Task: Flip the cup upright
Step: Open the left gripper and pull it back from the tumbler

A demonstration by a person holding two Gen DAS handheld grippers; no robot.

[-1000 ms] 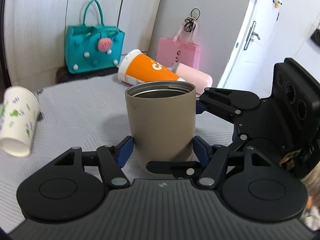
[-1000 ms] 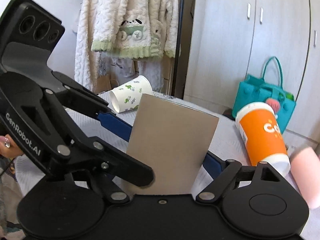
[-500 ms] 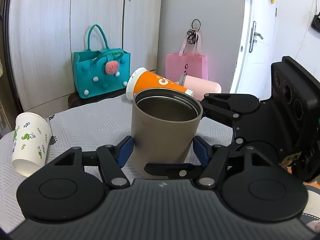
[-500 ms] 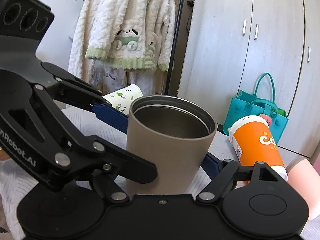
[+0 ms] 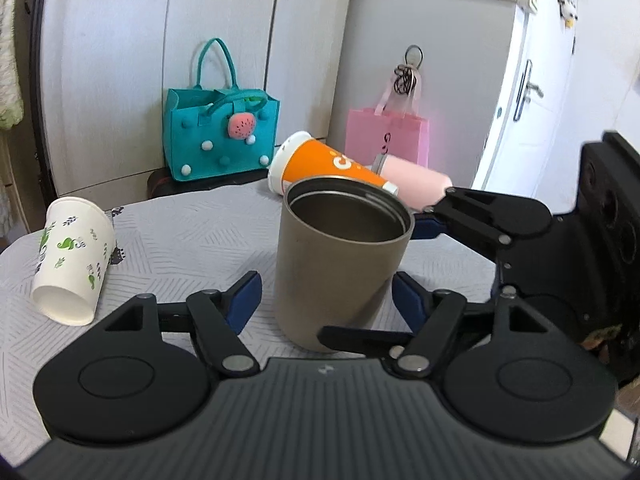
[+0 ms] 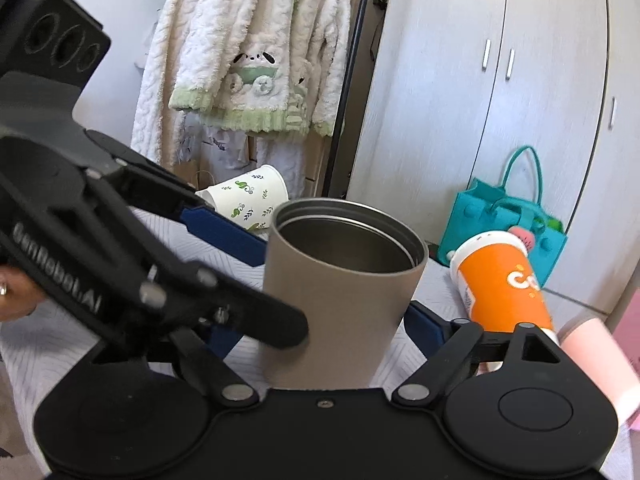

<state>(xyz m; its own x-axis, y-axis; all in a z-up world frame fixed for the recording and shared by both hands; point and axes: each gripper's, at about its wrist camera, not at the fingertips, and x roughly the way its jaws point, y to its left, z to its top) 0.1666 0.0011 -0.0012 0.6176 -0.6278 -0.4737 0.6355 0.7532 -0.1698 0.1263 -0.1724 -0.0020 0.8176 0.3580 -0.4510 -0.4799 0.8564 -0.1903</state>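
Note:
A taupe metal cup (image 5: 340, 256) stands upright on the grey table, mouth up; it also shows in the right wrist view (image 6: 340, 296). My left gripper (image 5: 326, 300) is open, its blue pads apart from the cup on both sides. My right gripper (image 6: 336, 284) is open around the cup too, with gaps at its pads. An orange paper cup (image 5: 324, 166), a pink tumbler (image 5: 416, 182) and a white leaf-print paper cup (image 5: 72, 258) lie on their sides.
A teal felt bag (image 5: 220, 136) and a pink gift bag (image 5: 386, 136) sit behind the table (image 5: 192, 232) by the cupboards. A white robe (image 6: 256, 56) hangs at the left in the right wrist view.
Both grippers have opened off the taupe cup, which now stands on the table. Both cameras have risen and look down into its mouth.

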